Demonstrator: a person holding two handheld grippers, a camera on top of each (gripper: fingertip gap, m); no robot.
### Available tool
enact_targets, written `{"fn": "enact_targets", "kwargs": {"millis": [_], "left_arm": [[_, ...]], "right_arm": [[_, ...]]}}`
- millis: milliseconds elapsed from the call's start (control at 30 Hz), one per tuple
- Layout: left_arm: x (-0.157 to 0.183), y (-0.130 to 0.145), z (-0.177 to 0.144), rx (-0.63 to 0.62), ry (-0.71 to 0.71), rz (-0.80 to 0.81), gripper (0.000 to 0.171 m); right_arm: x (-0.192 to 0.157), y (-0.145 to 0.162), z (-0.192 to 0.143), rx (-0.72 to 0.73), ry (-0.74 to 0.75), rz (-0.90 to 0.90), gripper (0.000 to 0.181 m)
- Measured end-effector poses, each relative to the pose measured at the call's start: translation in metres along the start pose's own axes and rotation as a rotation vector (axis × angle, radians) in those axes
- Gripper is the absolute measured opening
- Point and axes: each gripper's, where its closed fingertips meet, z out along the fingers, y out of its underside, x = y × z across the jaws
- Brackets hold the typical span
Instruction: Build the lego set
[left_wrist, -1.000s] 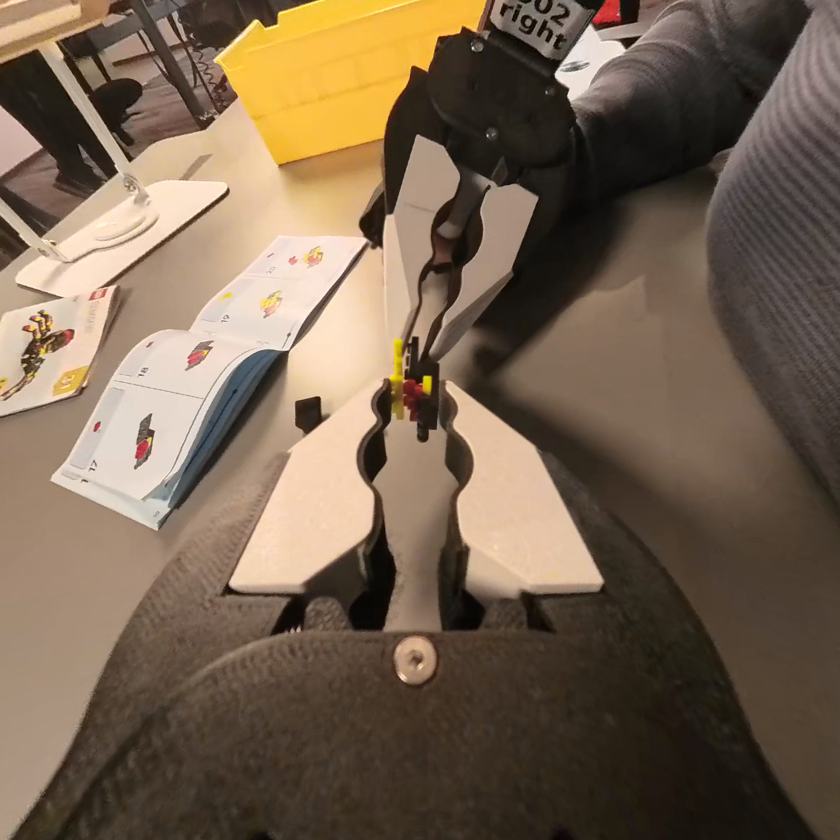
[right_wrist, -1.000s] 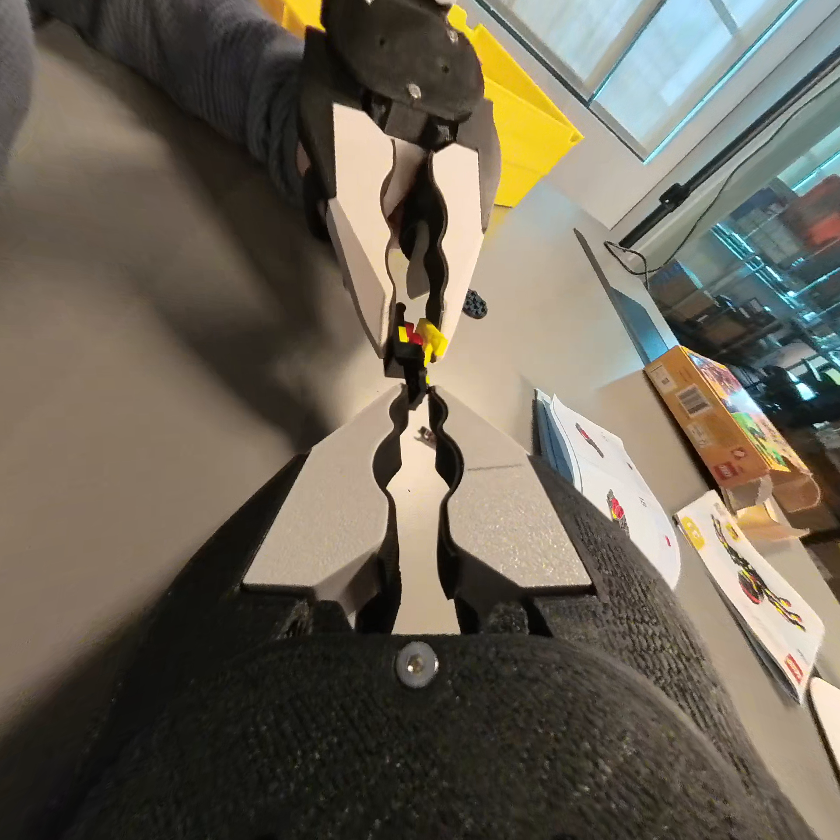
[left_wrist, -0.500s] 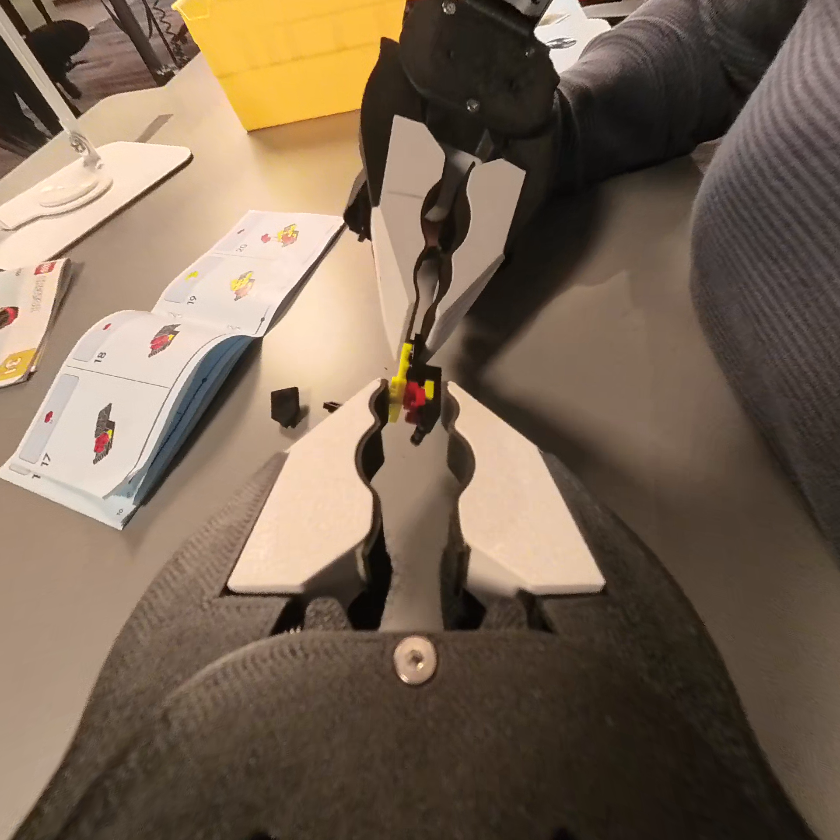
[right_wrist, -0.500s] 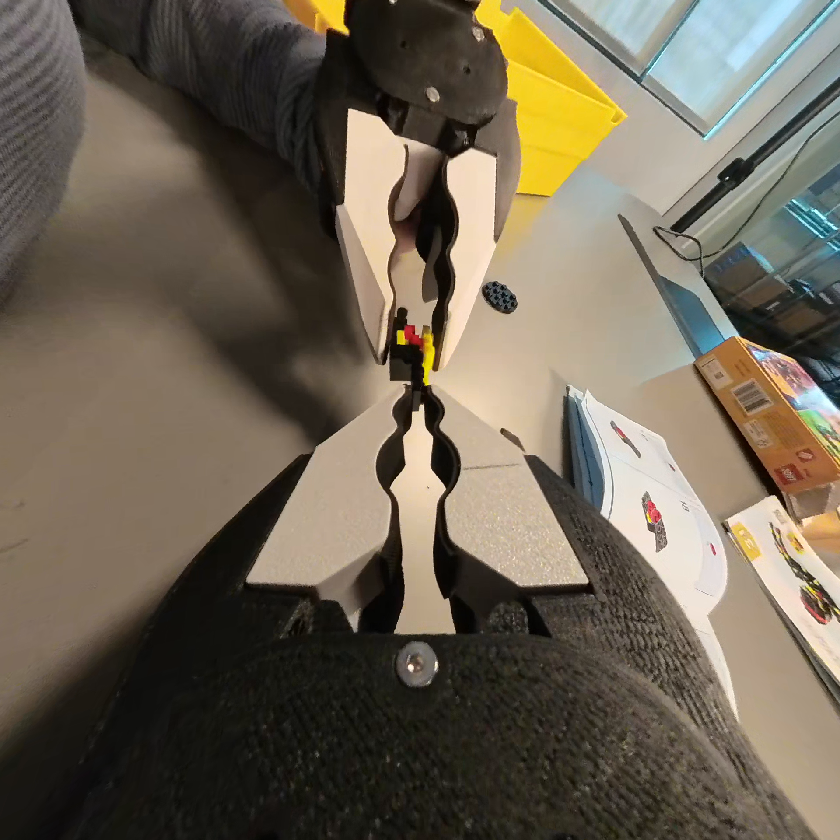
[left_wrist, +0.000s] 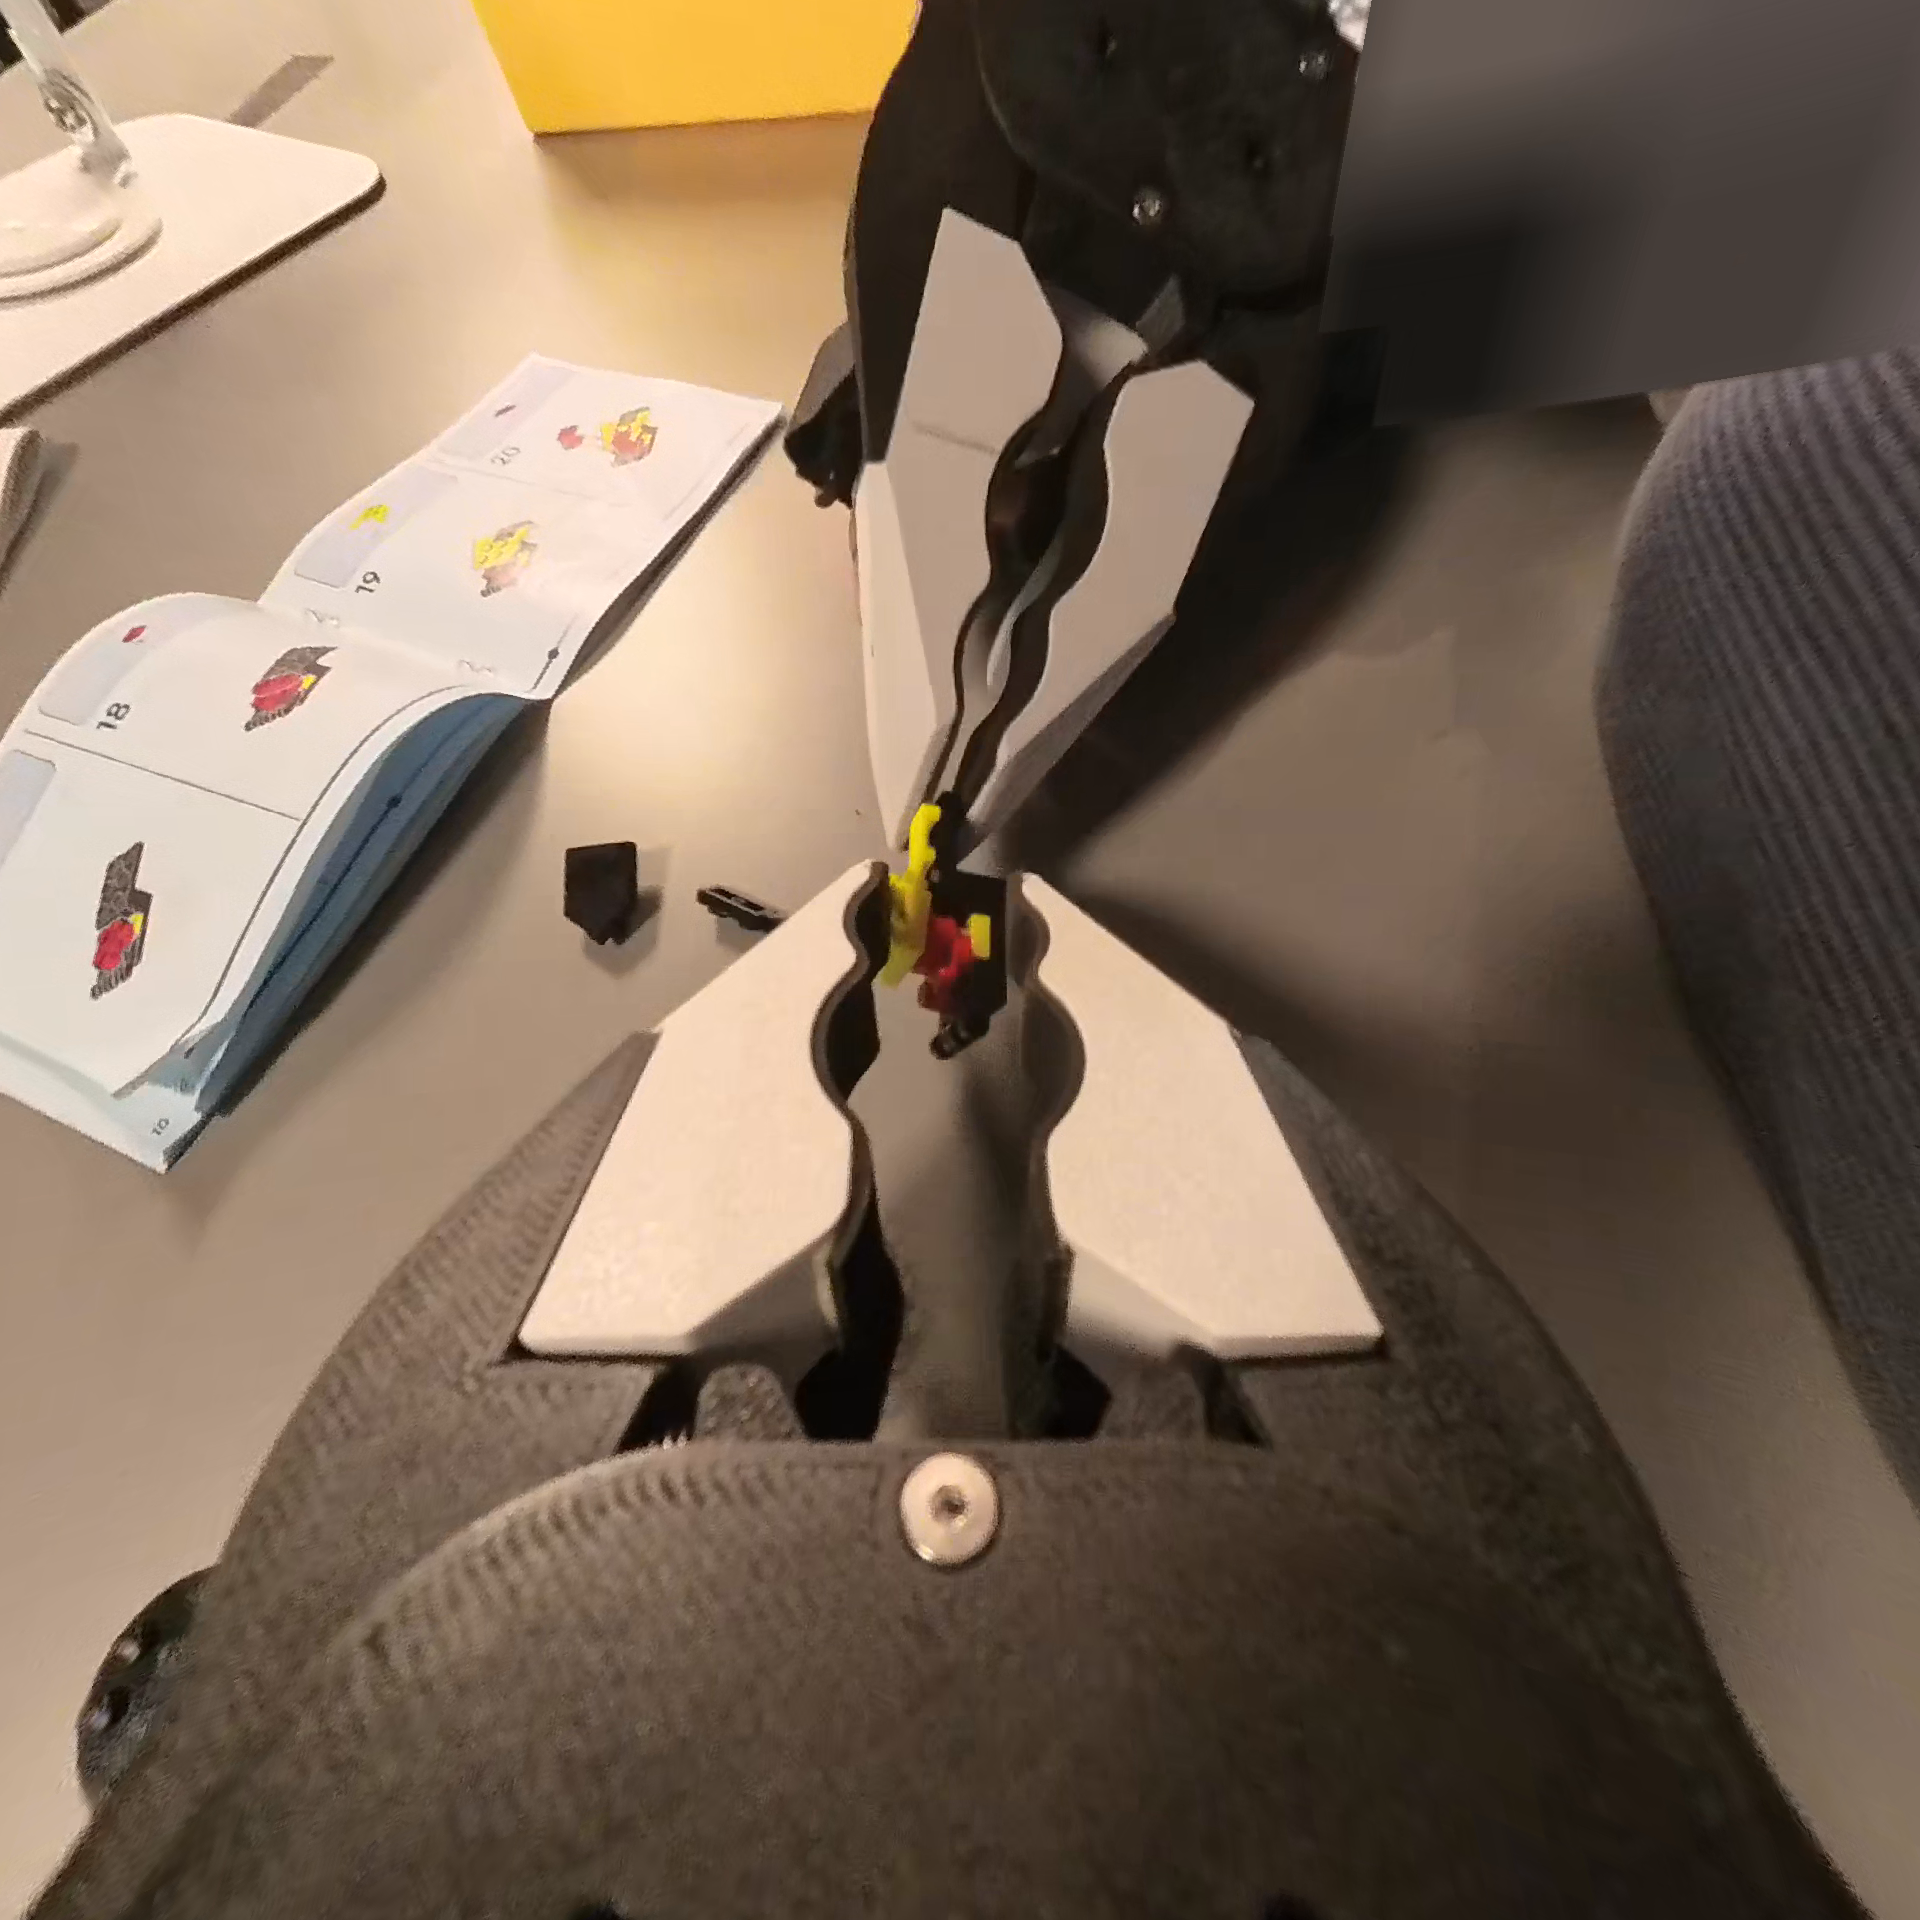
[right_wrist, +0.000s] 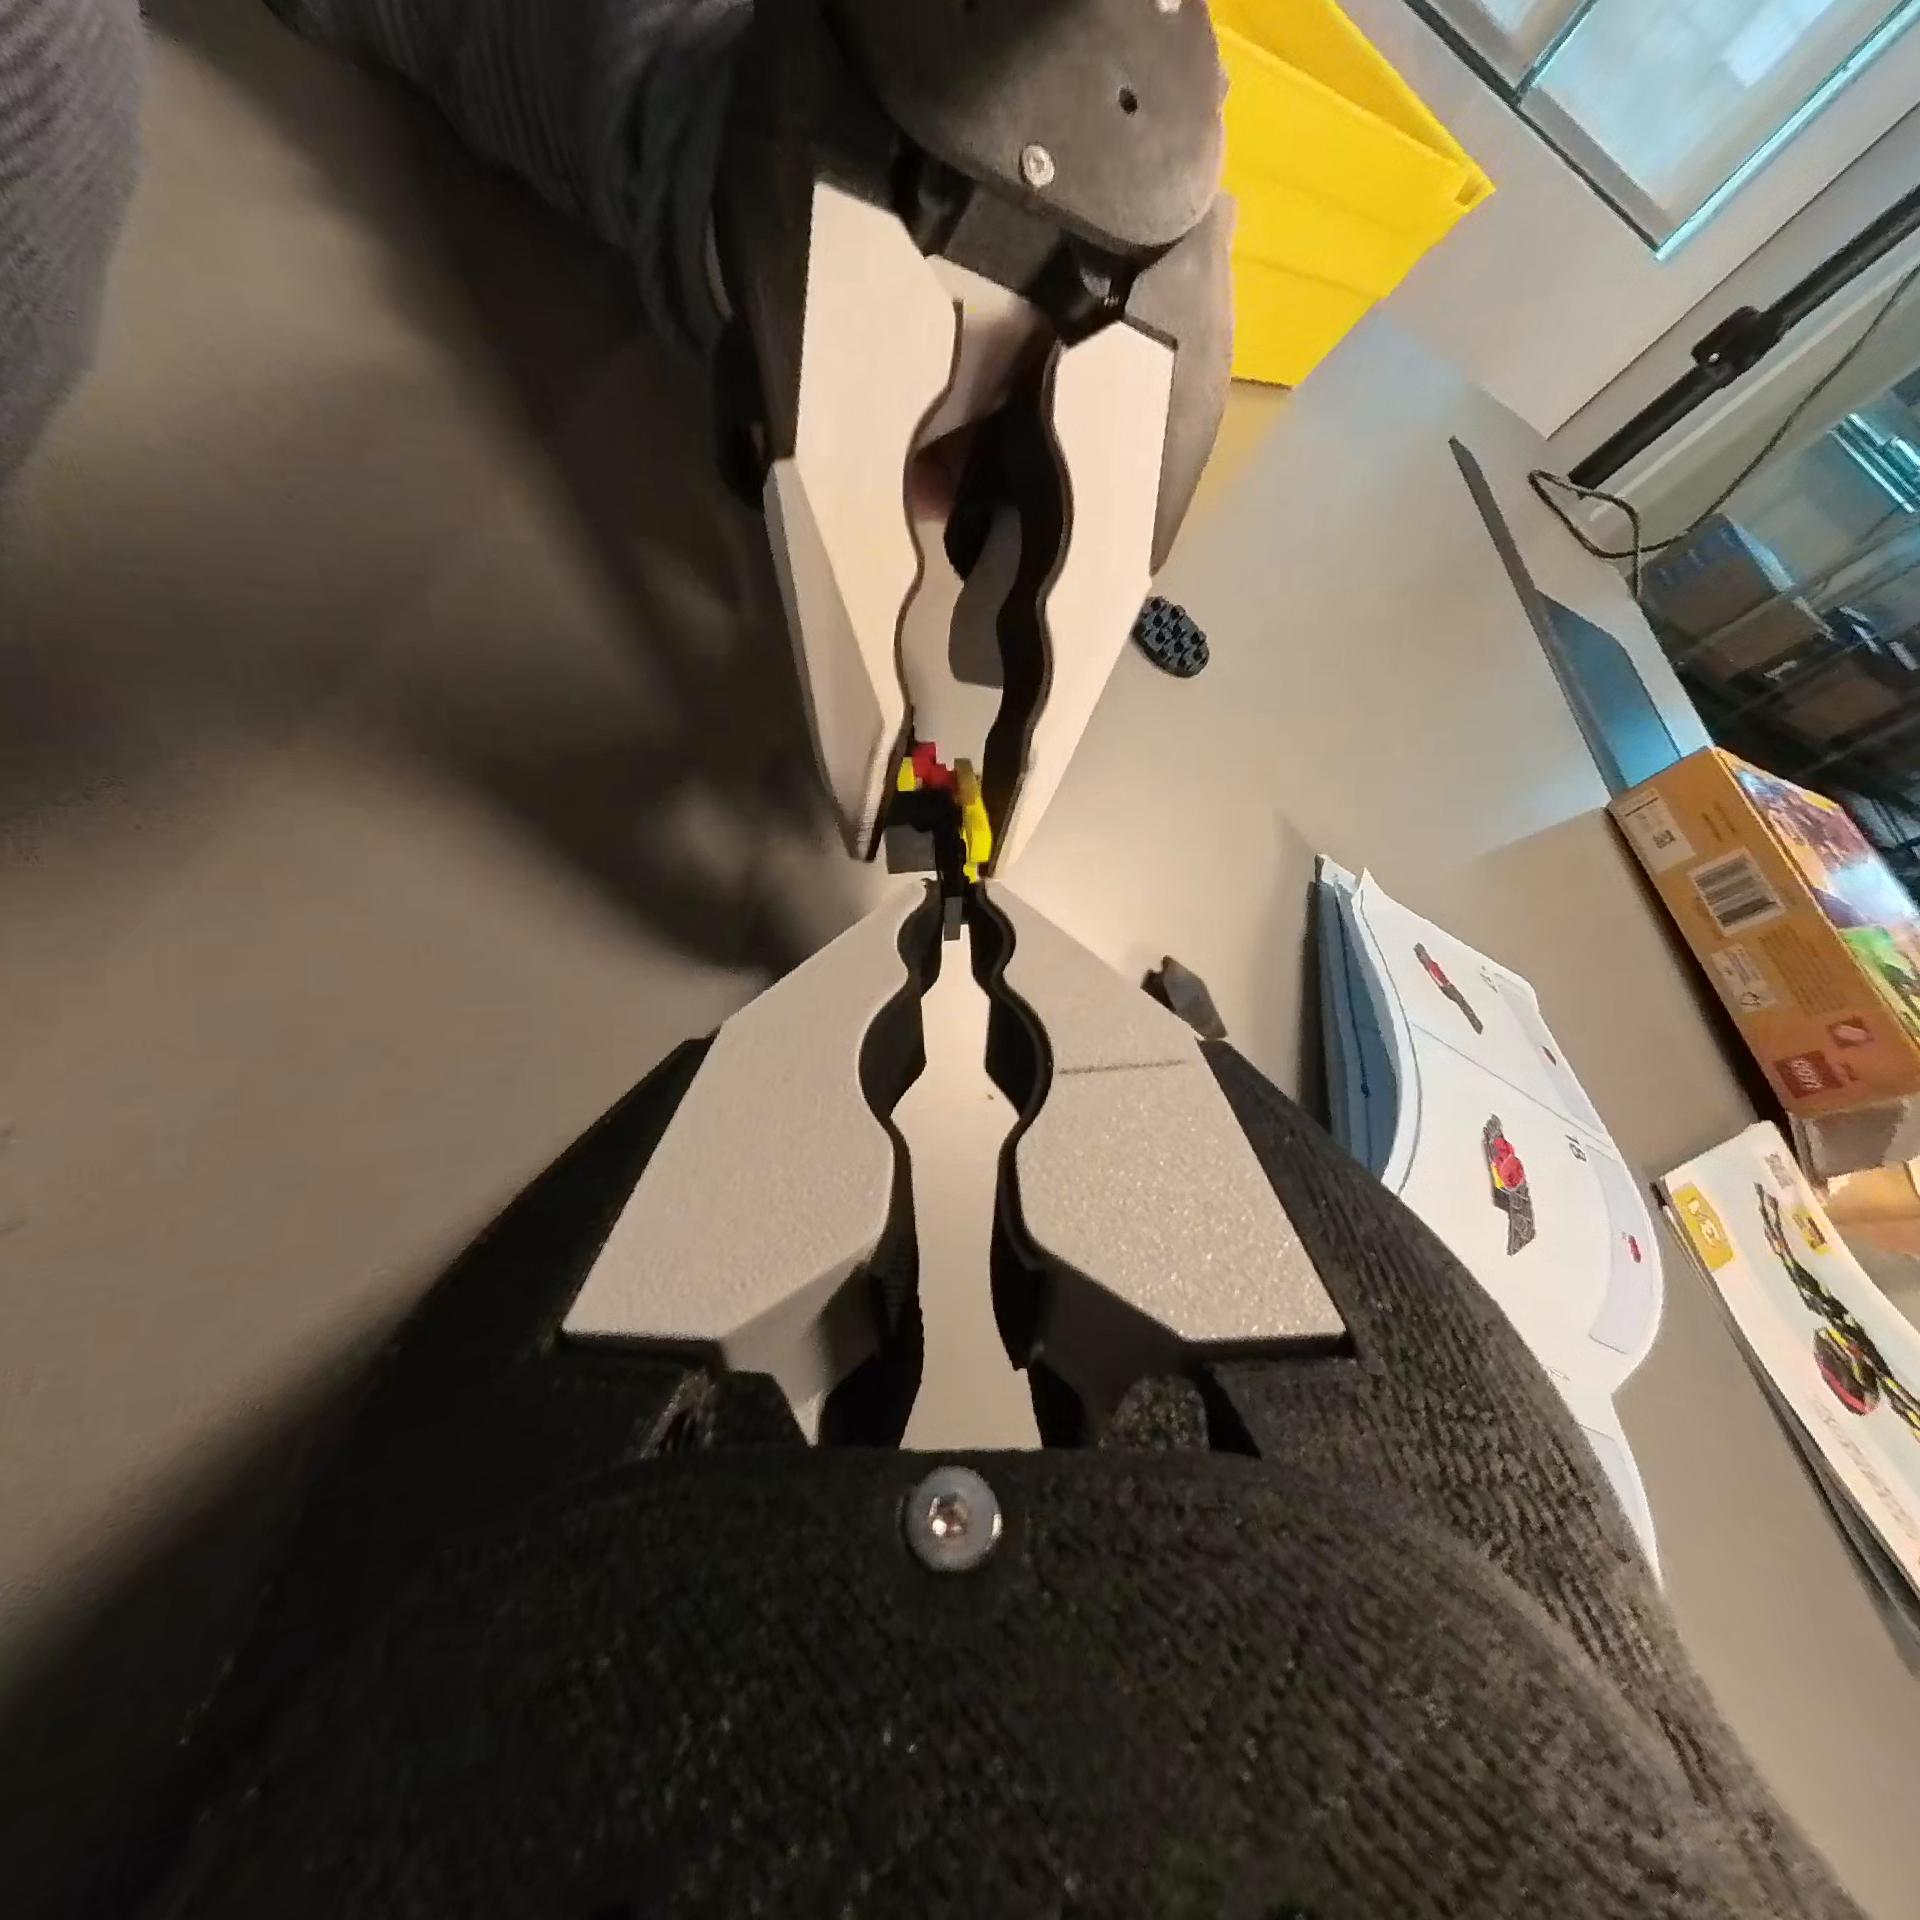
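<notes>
Yellow, red and black bricks make up the small lego assembly (left_wrist: 940, 930), held above the grey table (left_wrist: 416, 1247) between 2 grippers meeting tip to tip. Left gripper (left_wrist: 940, 914) is clamped on the assembly's body, while right gripper (right_wrist: 948, 904) pinches a thin black piece at its end, jaws nearly closed. On the table just to the left lie a loose black brick (left_wrist: 603, 890) and a smaller black piece (left_wrist: 740, 902). Beyond them, an open instruction booklet (left_wrist: 312, 707); farther back, a yellow bin (left_wrist: 686, 62). Right wrist view also catches a round black studded plate (right_wrist: 1174, 649) and an orange box (right_wrist: 1777, 914).
</notes>
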Motion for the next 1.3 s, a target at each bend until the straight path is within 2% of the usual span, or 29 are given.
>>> {"fn": "enact_targets", "kwargs": {"millis": [200,533,567,633,700,800,967,1067,1200,1300], "left_arm": [[0.0,0.004,0.002,-0.028,-0.002,-0.011,0.021],[0.0,0.0,0.0,0.001,0.014,-0.057,0.018],[-0.001,-0.001,-0.001,0.01,0.017,-0.061,0.019],[0.001,-0.004,-0.002,0.033,0.039,-0.074,0.018],[0.006,-0.011,-0.004,0.076,0.075,-0.084,0.019],[0.011,-0.02,-0.01,0.148,0.125,-0.09,0.019],[0.028,-0.052,-0.039,0.449,0.267,0.004,0.018],[0.036,-0.064,-0.051,0.576,0.334,0.01,0.018],[0.045,-0.071,-0.055,0.65,0.355,0.065,0.018],[0.047,-0.074,-0.059,0.699,0.367,0.074,0.018]], "right_arm": [[-0.001,0.003,0.002,-0.021,-0.007,0.004,0.003],[0.002,0.0,0.0,-0.002,0.008,0.027,0.003],[0.003,-0.001,0.0,0.003,0.016,0.034,0.007],[0.004,-0.001,0.001,0.002,0.012,0.053,0.026],[0.001,-0.002,0.001,0.007,-0.008,0.054,0.027],[-0.003,-0.013,-0.003,0.073,-0.041,0.079,0.02],[0.001,-0.046,-0.02,0.316,-0.075,0.197,0.026],[0.0,-0.064,-0.026,0.434,-0.085,0.246,0.027],[-0.005,-0.08,-0.033,0.519,-0.06,0.201,0.009],[-0.007,-0.086,-0.037,0.554,-0.071,0.217,0.006]]}}
